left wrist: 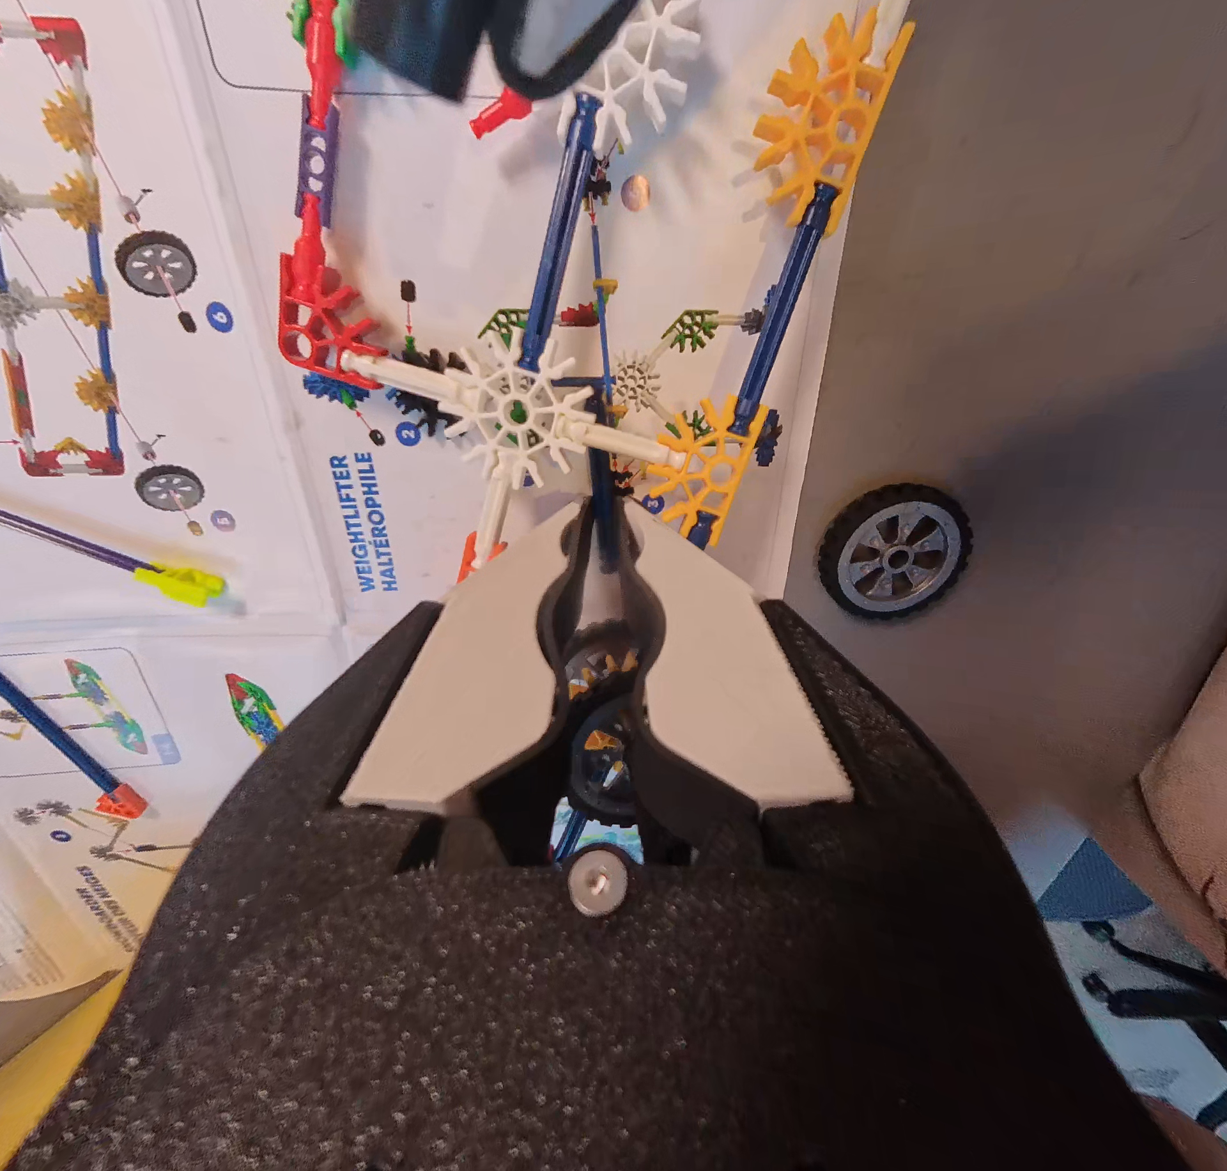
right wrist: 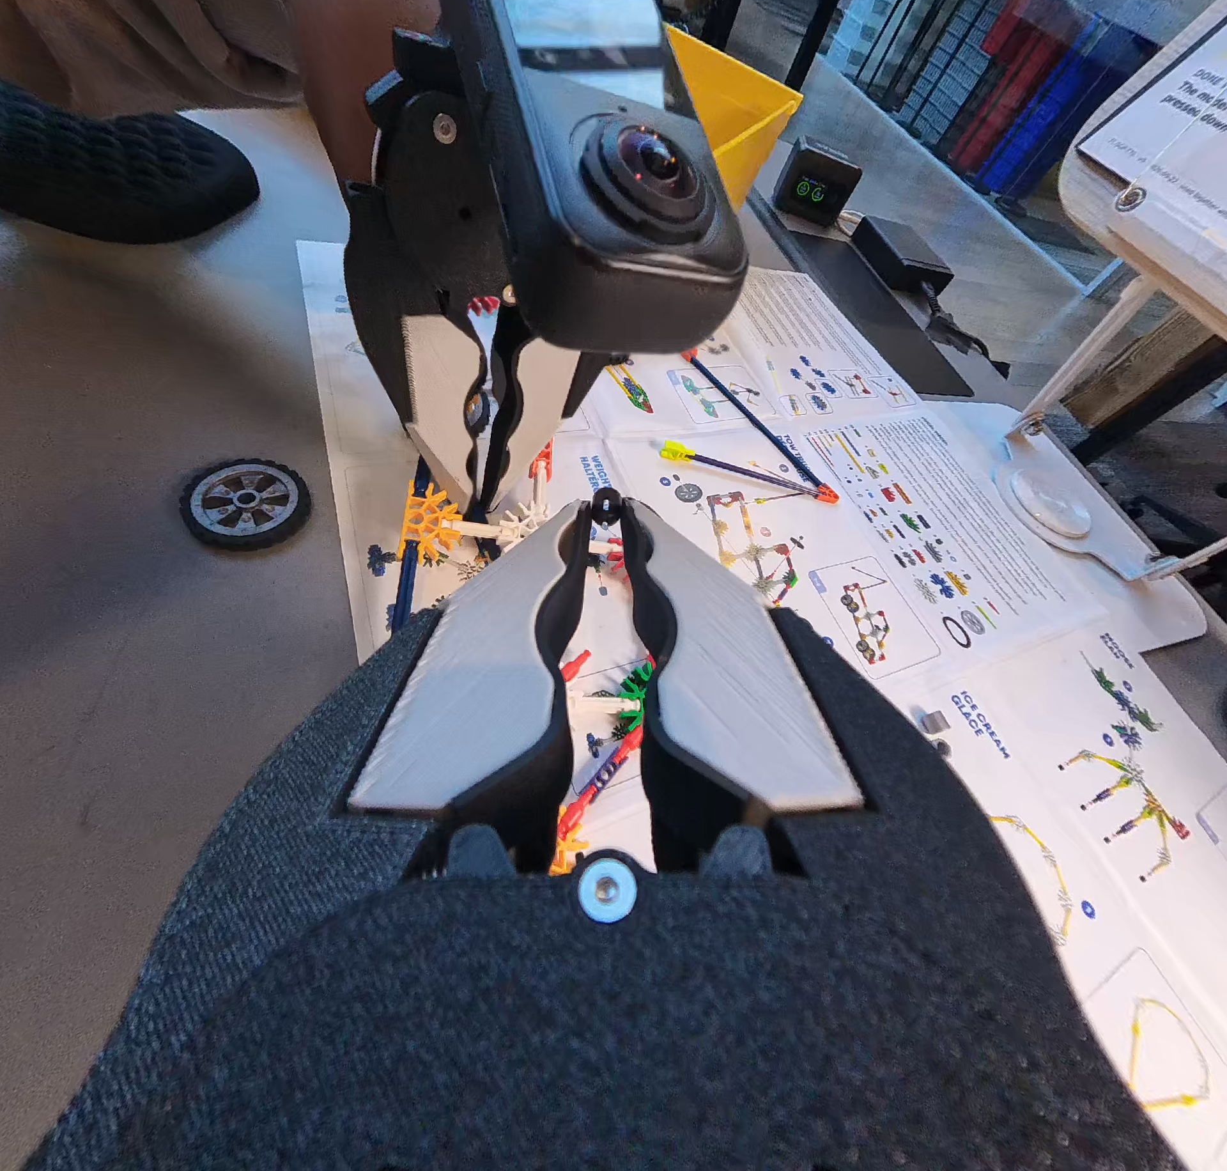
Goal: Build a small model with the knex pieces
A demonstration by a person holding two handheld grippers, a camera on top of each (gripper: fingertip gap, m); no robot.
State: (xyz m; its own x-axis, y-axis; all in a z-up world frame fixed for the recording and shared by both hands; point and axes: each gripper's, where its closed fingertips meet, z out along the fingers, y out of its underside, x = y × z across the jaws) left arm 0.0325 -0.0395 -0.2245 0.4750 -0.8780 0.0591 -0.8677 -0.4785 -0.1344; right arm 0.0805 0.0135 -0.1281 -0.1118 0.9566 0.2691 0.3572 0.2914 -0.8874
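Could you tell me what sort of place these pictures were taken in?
Probably a workshop or lab bench used for toy building: a grey table holds a fold-out instruction sheet, a rod-and-connector model and a loose wheel, with stacked storage bins behind.

glossy plastic rods [left wrist: 783, 315] | matt paper sheet [right wrist: 929, 541] | rubber-tyred wheel [left wrist: 895, 551]

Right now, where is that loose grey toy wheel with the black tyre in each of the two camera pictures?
Left wrist view: the wheel lies flat on the grey table, right of centre, just off the instruction sheet's edge.
Right wrist view: the wheel lies at the left, again on bare table beside the sheet.
Shared landmark: the yellow connector of the toy frame, near the wheel.
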